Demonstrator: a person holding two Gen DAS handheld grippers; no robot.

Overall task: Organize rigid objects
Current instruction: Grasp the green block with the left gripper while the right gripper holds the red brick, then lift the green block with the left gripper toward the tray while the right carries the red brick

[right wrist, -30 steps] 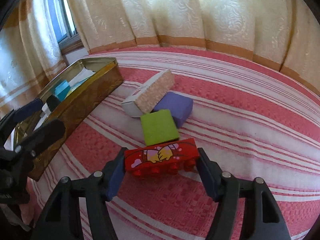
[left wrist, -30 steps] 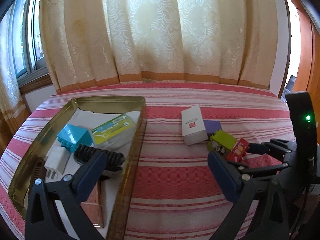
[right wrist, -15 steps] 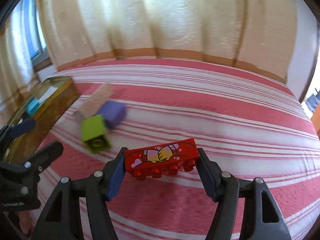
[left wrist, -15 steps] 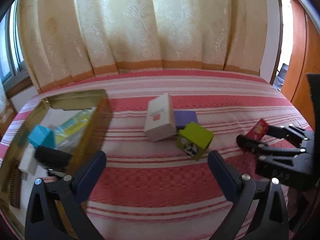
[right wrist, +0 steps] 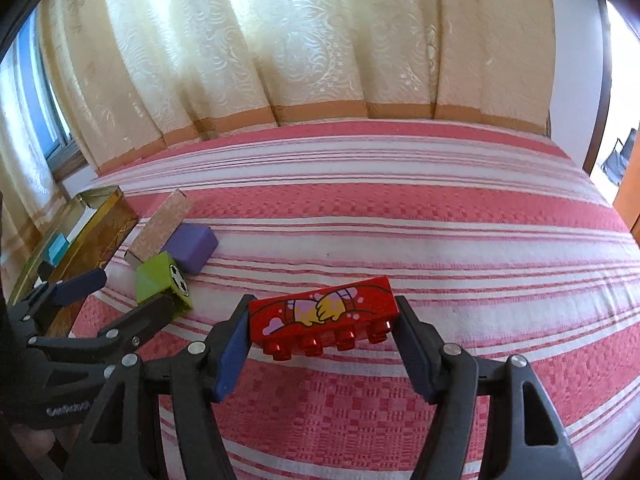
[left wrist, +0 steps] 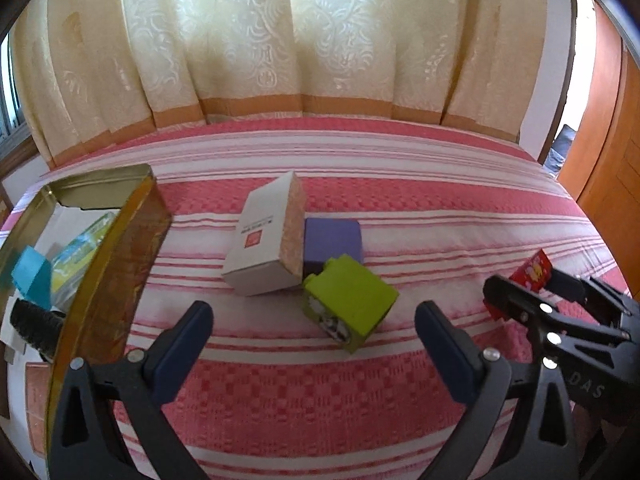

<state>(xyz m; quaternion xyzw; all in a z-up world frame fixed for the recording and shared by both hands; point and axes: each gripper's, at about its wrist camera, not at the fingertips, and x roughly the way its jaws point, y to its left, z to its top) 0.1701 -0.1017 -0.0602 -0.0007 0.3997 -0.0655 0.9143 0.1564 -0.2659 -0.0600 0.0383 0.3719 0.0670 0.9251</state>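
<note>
1. Right gripper (right wrist: 322,334) clenched on red toy brick (right wrist: 323,319), both pads pressed to its ends, studs facing down, lifted above striped bedspread (right wrist: 440,240).
2. Left gripper (left wrist: 314,350) released, jaws wide apart, nothing between them, hovering over bedspread.
3. Open room: bare bedspread from 12 to 3 o'clock of red toy brick, right out to far bed edge under curtain (right wrist: 280,40).
4. Clutter at 10 o'clock of brick: green block (right wrist: 162,282), purple block (right wrist: 192,246), white box (left wrist: 264,240) tight together, touching.
5. Gold tin (left wrist: 116,264) at 9 o'clock of left gripper, tall wall facing cluster; teal block (left wrist: 32,282), black item inside.
</note>
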